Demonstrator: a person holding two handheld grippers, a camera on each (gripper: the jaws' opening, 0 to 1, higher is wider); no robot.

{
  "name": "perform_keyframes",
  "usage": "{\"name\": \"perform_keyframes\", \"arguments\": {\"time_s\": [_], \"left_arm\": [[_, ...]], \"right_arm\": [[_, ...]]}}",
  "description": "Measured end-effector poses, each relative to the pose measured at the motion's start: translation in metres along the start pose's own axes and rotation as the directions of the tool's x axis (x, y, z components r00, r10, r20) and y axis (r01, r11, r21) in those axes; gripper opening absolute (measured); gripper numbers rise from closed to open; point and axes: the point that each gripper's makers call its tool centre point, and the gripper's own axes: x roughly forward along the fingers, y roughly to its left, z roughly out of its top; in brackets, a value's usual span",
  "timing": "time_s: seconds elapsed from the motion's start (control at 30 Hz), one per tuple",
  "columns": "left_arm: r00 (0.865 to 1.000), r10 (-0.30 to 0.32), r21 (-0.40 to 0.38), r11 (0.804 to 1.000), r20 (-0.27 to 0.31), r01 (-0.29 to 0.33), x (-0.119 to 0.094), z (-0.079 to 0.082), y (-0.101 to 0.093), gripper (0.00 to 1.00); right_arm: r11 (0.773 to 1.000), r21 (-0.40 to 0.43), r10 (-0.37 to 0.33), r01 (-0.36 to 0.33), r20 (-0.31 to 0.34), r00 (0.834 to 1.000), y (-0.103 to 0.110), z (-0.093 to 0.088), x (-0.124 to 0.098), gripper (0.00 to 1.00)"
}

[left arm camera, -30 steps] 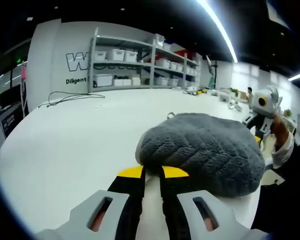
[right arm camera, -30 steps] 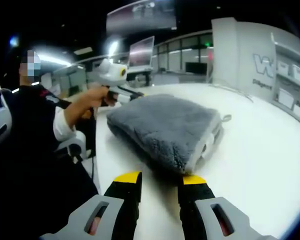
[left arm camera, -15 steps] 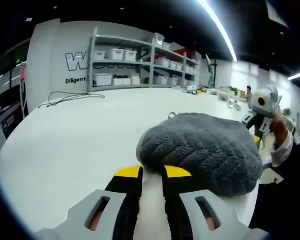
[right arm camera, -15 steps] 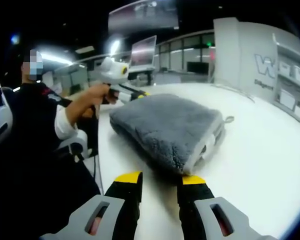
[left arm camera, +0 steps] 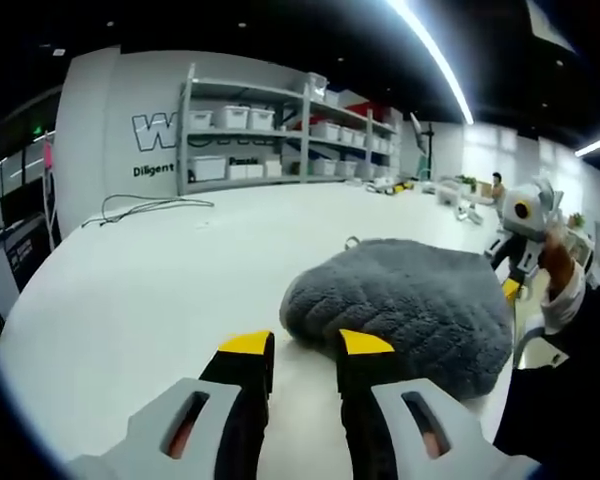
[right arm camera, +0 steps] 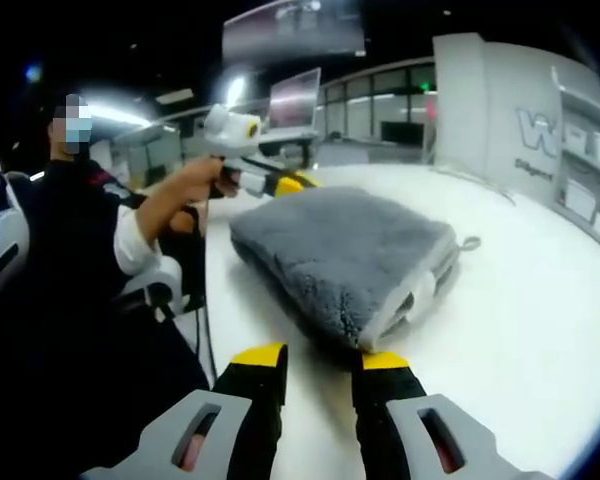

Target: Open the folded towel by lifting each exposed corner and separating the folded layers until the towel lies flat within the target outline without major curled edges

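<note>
A thick grey towel (left arm camera: 410, 300) lies folded in a plump stack on the white table (left arm camera: 130, 300). My left gripper (left arm camera: 306, 345) stands open just short of its near edge, nothing between the yellow-tipped jaws. In the right gripper view the towel (right arm camera: 340, 250) shows its white-edged layers at the near corner, and a small hanging loop (right arm camera: 469, 243) sticks out to the right. My right gripper (right arm camera: 321, 358) is open in front of that corner, apart from the cloth. The left gripper (right arm camera: 280, 184) hovers at the towel's far side, and the right gripper (left arm camera: 510, 288) at the towel's right.
Shelves with white bins (left arm camera: 240, 140) line the far wall, and a cable (left arm camera: 145, 205) lies on the table before them. Small items (left arm camera: 460, 200) sit at the table's far right. A seated person in dark clothes (right arm camera: 80, 230) holds the grippers; a monitor (right arm camera: 290, 105) stands behind.
My left gripper's jaws have spread wider and drawn back a little from the towel's edge. In the right gripper view the left gripper has risen slightly. The towel lies as before.
</note>
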Motion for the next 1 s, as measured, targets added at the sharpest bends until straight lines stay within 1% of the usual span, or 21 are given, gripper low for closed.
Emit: {"name": "perform_keyframes", "arguments": {"time_s": [0.1, 0.17, 0.23, 0.27, 0.53, 0.57, 0.67, 0.77, 0.87, 0.93, 1.0], "left_arm": [[1.0, -0.009, 0.009, 1.0, 0.013, 0.009, -0.003, 0.006, -0.004, 0.28], [0.999, -0.026, 0.009, 1.0, 0.024, 0.026, -0.005, 0.01, -0.009, 0.28], [0.997, -0.064, 0.003, 0.998, 0.048, 0.064, -0.008, 0.018, -0.02, 0.28], [0.996, -0.074, 0.008, 0.997, 0.051, 0.073, -0.009, 0.02, -0.024, 0.29], [0.99, -0.131, 0.095, 0.988, 0.061, 0.125, -0.016, 0.035, -0.055, 0.3], [0.988, -0.142, 0.108, 0.985, 0.061, 0.135, -0.017, 0.036, -0.06, 0.3], [0.986, -0.158, 0.117, 0.982, 0.057, 0.15, -0.017, 0.036, -0.067, 0.3], [0.981, -0.185, 0.14, 0.974, 0.053, 0.176, -0.018, 0.037, -0.078, 0.31], [0.976, -0.213, 0.179, 0.963, 0.051, 0.201, -0.019, 0.039, -0.092, 0.32], [0.971, -0.228, 0.216, 0.954, 0.067, 0.209, -0.017, 0.046, -0.098, 0.33], [0.968, -0.242, 0.224, 0.949, 0.068, 0.221, -0.016, 0.048, -0.102, 0.33]], "right_arm": [[1.0, -0.003, 0.004, -0.004, -0.004, 1.0, 0.001, 0.0, 0.0, 0.23], [1.0, -0.002, 0.007, -0.007, -0.005, 1.0, 0.001, 0.001, 0.0, 0.23], [1.0, 0.001, 0.009, -0.009, -0.005, 1.0, 0.001, 0.001, 0.0, 0.23], [1.0, 0.0, 0.011, -0.011, -0.006, 1.0, 0.001, 0.001, 0.0, 0.23], [1.0, -0.002, 0.025, -0.025, -0.01, 1.0, 0.003, 0.003, 0.0, 0.23], [0.999, 0.0, 0.032, -0.032, -0.007, 0.999, 0.004, 0.003, 0.0, 0.23], [0.999, 0.004, 0.039, -0.039, -0.009, 0.999, 0.005, 0.004, 0.0, 0.22], [0.999, 0.002, 0.043, -0.043, -0.012, 0.999, 0.006, 0.004, 0.0, 0.22], [0.999, 0.0, 0.052, -0.052, -0.013, 0.999, 0.007, 0.005, -0.001, 0.22], [0.998, 0.001, 0.059, -0.059, -0.013, 0.998, 0.008, 0.005, -0.001, 0.22], [0.998, 0.005, 0.065, -0.065, -0.013, 0.998, 0.009, 0.005, -0.001, 0.22]]}}
